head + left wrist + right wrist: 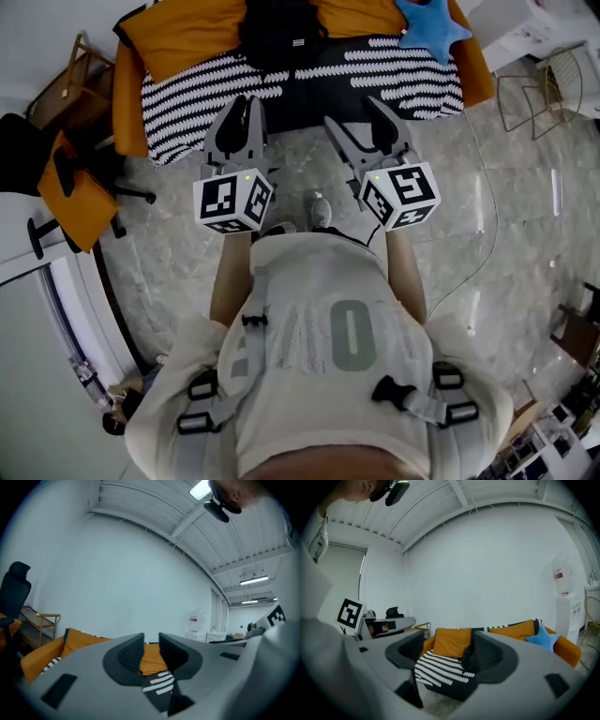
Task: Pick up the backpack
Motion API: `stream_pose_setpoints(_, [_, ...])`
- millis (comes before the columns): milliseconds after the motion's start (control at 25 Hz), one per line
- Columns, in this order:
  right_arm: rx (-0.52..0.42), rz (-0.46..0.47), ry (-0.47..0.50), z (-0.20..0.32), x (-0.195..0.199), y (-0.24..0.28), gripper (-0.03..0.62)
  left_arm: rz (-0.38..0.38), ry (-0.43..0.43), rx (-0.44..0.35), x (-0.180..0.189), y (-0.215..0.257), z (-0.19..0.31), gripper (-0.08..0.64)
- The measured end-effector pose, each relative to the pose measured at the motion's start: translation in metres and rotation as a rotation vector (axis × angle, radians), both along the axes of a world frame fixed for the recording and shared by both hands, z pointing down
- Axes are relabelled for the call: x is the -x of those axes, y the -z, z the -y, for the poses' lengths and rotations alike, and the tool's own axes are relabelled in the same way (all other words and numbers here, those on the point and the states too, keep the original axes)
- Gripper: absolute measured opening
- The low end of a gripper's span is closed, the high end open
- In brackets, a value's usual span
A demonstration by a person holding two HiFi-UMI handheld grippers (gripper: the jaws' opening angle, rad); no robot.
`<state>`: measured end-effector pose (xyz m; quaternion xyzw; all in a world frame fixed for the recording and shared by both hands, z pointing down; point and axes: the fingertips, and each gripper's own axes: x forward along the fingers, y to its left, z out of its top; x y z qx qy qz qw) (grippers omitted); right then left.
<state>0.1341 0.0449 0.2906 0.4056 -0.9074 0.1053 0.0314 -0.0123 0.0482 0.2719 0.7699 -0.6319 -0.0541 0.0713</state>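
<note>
Backpack first: it is the black, slumped shape on the seat of the sofa, leaning against the back between two orange cushions, with a black-and-white striped blanket spread under and in front of it. Judge it as soft fabric. It will likely sag and fold when lifted rather than hold its form, and its weight depends on contents you cannot see. A pinch on the loose body cloth could slide off, so go for a top loop or a shoulder strap if you find one. From the head view no handle or strap can be made out, so look before you commit. A blue star-shaped pillow lies near the backpack's right and is best left alone. Both tools hang over the marble floor, short of the sofa's front edge and well apart from the bag. Your left gripper has its jaws all but together, with only a slit between them and nothing in it. Your right gripper stands wide apart and empty, so it looks the readier one to take the hold.
</note>
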Motion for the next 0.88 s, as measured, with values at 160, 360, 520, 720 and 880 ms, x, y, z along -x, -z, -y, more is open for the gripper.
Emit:
stream_pose_setpoints(160, [-0.046, 0.087, 0.006, -0.001, 0.001, 0.009, 0.396, -0.049, 0.01, -0.014, 0.003, -0.001, 0.0, 0.292])
stream_pose_setpoints(360, [-0.01, 0.123, -0.014, 0.002, -0.016, 0.006, 0.396, -0.048, 0.037, -0.004, 0.003, -0.002, -0.002, 0.301])
stream_pose_setpoints(520, [-0.004, 0.115, -0.009, 0.004, -0.027, -0.001, 0.396, -0.043, 0.055, -0.021, 0.0, 0.001, -0.005, 0.301])
stream_pose_setpoints(720, [0.016, 0.123, -0.017, 0.007, -0.026, -0.012, 0.396, -0.041, 0.083, -0.007, 0.011, -0.008, -0.005, 0.301])
stream_pose_setpoints(880, [0.02, 0.119, -0.018, 0.019, -0.026, -0.015, 0.396, -0.036, 0.086, -0.024, 0.014, -0.004, 0.009, 0.301])
